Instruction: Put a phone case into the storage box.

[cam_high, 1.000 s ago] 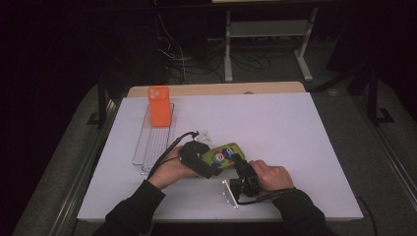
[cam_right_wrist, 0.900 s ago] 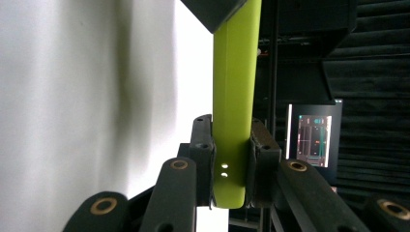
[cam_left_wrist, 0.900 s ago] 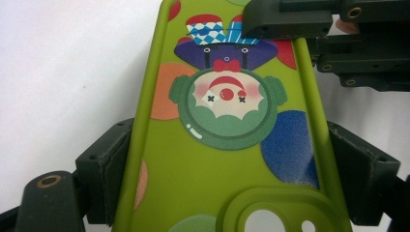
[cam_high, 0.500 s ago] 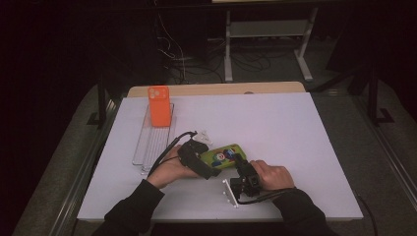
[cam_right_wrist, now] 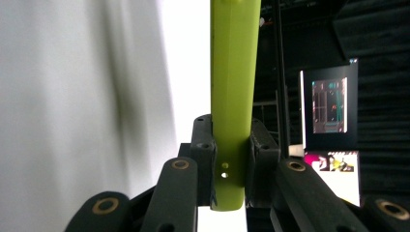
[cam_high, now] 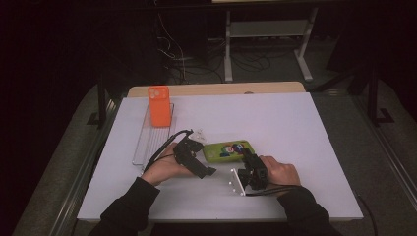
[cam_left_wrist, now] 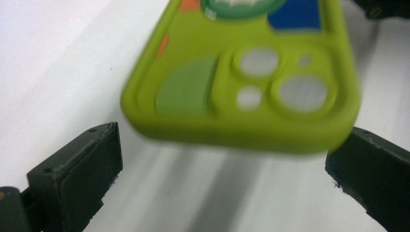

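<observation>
The right tool (cam_right_wrist: 226,159) pinches the end edge of the green phone case (cam_right_wrist: 234,96), its jaws pressed on both faces. The left tool (cam_left_wrist: 222,174) is spread wide, jaws flanking the case's (cam_left_wrist: 241,82) camera-cutout end without touching. The case looks light and rubbery, likely to flex and grip rather than slip, so the thicker rim seems the best hold. In the high view it sits at centre frame (cam_high: 228,150) just above the counter (cam_high: 295,128), long axis running left-right, camera end leftward.
</observation>
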Demonstrator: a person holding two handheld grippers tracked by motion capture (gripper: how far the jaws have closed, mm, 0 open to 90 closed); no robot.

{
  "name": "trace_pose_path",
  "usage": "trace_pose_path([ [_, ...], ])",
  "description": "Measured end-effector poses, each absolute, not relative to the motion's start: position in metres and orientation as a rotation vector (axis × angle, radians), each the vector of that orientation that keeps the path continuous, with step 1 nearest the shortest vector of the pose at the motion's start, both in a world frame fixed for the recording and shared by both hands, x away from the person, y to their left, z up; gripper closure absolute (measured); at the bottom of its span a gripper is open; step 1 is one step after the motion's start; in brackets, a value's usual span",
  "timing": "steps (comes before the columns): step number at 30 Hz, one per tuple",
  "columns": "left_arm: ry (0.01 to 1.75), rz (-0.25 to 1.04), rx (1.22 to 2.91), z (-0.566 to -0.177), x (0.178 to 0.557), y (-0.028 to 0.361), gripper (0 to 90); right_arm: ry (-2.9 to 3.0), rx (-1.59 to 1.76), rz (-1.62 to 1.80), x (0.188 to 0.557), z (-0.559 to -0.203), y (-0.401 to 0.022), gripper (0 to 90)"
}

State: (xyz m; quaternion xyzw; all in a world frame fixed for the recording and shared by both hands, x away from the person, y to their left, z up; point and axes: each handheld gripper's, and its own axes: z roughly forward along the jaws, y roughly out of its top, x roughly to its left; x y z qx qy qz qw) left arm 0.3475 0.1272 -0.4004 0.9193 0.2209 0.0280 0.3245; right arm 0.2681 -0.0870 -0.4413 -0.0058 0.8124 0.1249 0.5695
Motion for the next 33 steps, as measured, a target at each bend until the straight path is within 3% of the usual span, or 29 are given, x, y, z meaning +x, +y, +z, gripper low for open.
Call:
trace_pose_path([
  [20, 0.605, 0.092, 2.409, -0.401, 0.35, 0.13, 0.0, 2.009, 0.333, 0.568, 0.281, -0.418, -0.111, 75.5],
  [33, 0.609, 0.106, 2.435, -0.401, 0.352, 0.132, 0.0, 2.061, 0.736, 0.942, 0.291, -0.403, -0.129, 75.6],
])
